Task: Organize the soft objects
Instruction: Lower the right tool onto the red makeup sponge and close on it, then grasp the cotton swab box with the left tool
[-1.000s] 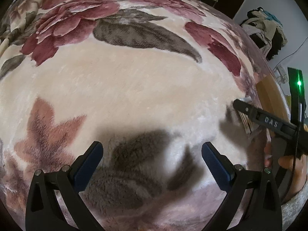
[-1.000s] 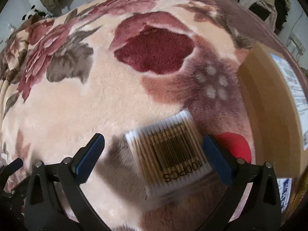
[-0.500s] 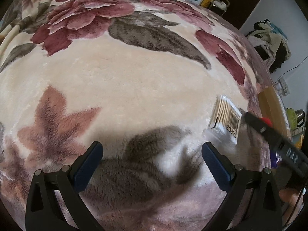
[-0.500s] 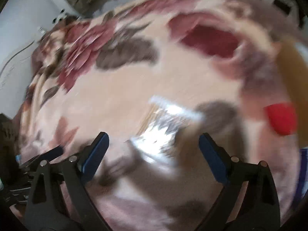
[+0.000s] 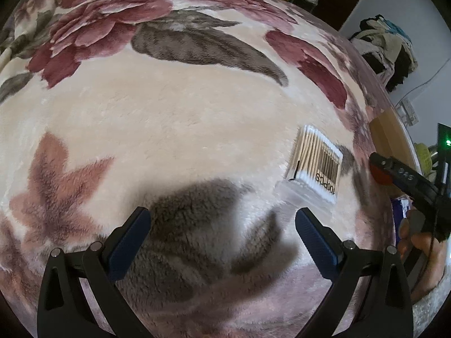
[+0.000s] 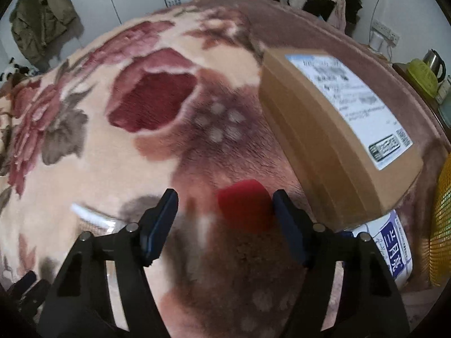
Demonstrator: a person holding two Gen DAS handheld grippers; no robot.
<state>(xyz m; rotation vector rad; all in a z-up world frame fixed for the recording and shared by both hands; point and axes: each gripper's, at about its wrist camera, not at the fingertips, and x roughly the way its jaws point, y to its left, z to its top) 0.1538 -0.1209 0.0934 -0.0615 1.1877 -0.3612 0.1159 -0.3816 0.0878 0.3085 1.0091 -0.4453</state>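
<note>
A clear pack of cotton swabs (image 5: pixel 315 163) with a barcode lies flat on the floral plush blanket (image 5: pixel 183 118); its white edge also shows in the right wrist view as the swab pack (image 6: pixel 90 214). My left gripper (image 5: pixel 222 222) hovers open over the blanket, left of the pack, with nothing between its fingers. My right gripper (image 6: pixel 224 205) points down at a small red soft object (image 6: pixel 243 208). Its jaws are closing. The red object sits between the fingertips, close to the right finger (image 6: pixel 284 211), and I see no pad pressing on it.
A cardboard box (image 6: pixel 324 146) with a shipping label lies just right of the red object. A white and blue packet (image 6: pixel 394 250) pokes out under it, with a yellow mesh item (image 6: pixel 442 225) at the far right. Clothes are piled beyond the bed.
The right gripper left the swab pack on the blanket, swung right to the red object and narrowed its jaws. The left gripper stayed open and hardly moved.
</note>
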